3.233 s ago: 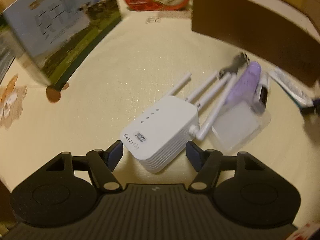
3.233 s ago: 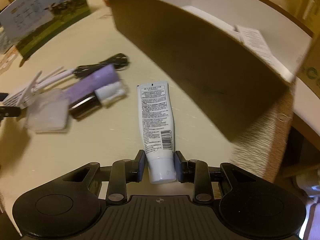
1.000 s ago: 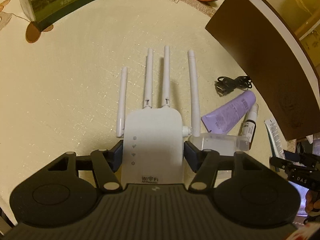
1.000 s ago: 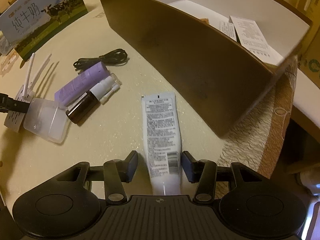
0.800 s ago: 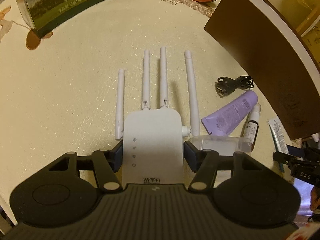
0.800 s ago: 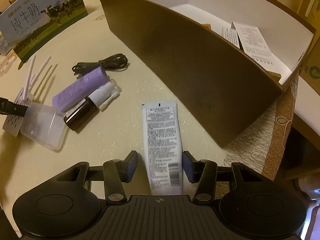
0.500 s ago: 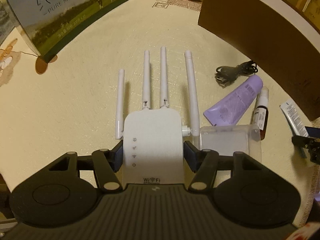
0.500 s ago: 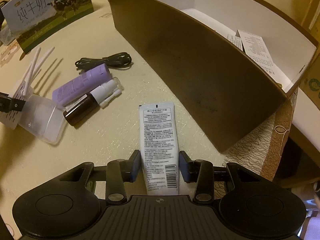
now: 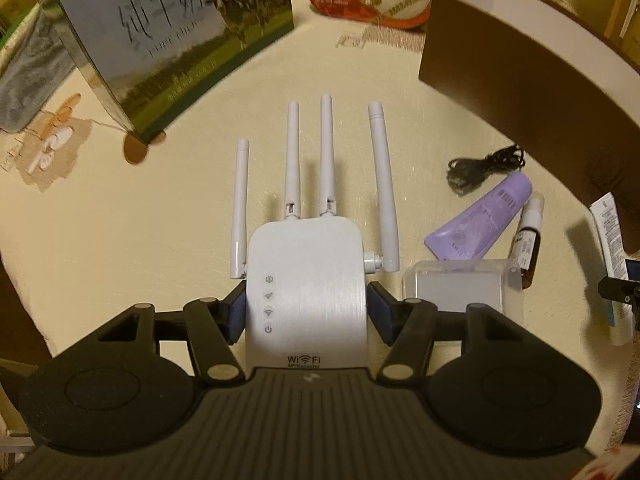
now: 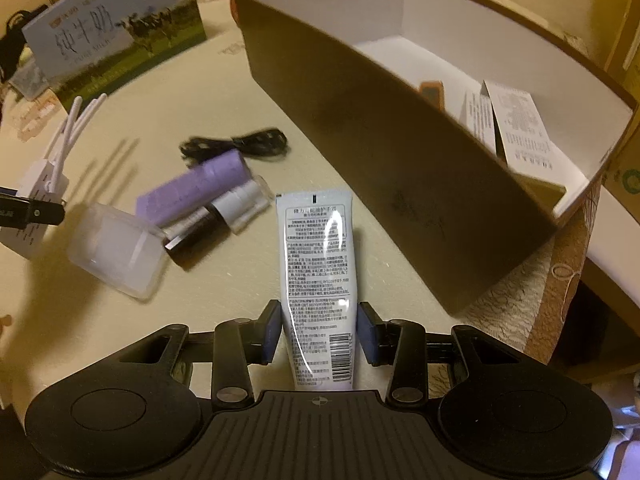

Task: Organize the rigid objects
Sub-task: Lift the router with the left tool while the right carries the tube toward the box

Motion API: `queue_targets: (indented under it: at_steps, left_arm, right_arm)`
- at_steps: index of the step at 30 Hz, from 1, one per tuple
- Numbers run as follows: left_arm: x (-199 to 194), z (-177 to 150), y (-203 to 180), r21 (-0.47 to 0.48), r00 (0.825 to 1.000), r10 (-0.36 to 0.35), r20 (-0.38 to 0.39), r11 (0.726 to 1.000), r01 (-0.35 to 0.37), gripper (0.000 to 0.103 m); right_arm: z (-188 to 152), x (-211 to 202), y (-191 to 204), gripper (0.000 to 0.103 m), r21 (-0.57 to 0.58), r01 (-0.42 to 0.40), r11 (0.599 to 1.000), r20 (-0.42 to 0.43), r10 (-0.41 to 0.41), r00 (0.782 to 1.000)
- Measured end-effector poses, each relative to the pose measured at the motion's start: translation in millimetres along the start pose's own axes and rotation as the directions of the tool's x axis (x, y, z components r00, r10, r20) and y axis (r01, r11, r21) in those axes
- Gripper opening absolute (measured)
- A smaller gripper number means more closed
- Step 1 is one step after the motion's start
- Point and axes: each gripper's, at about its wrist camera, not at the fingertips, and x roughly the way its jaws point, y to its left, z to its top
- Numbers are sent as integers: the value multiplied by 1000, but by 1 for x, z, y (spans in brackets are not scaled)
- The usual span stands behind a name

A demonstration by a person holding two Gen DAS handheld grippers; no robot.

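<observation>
WiFi repeater (image 9: pixel 306 288) is white matt plastic with a faint brushed sheen, its four antennas (image 9: pixel 326 152) smooth white plastic; the white tube (image 10: pixel 320 276) is glossy soft plastic with glare streaks over the print, the purple tube (image 10: pixel 200 184) duller plastic. Small case (image 10: pixel 112 250) is clear frosted plastic, the spray bottle (image 10: pixel 212 222) dark glossy amber with a white cap under a clear plastic cover, the cable (image 10: pixel 236 146) black and rubbery. Box (image 10: pixel 380 168) is matt brown cardboard outside and white inside with paper leaflets (image 10: pixel 520 132), milk carton (image 9: pixel 176 40) printed semi-gloss card, tabletop (image 9: pixel 140 220) a cream, finely textured cloth-like cover, both hand-held grippers matt black ribbed plastic with blue pads (image 9: pixel 236 312).
</observation>
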Motion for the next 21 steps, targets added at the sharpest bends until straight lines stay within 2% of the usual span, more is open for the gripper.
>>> queue_targets:
  at_steps: [11, 21]
  left_arm:
    - [-46, 13, -20, 85, 995, -14, 101, 996, 5, 57]
    - [-67, 50, -59, 203, 979, -74, 188, 979, 35, 57]
  right_arm:
    - [20, -37, 8, 37, 4, -44, 999, 100, 43, 994]
    - [48, -78, -3, 37, 34, -70, 997, 211, 62, 976]
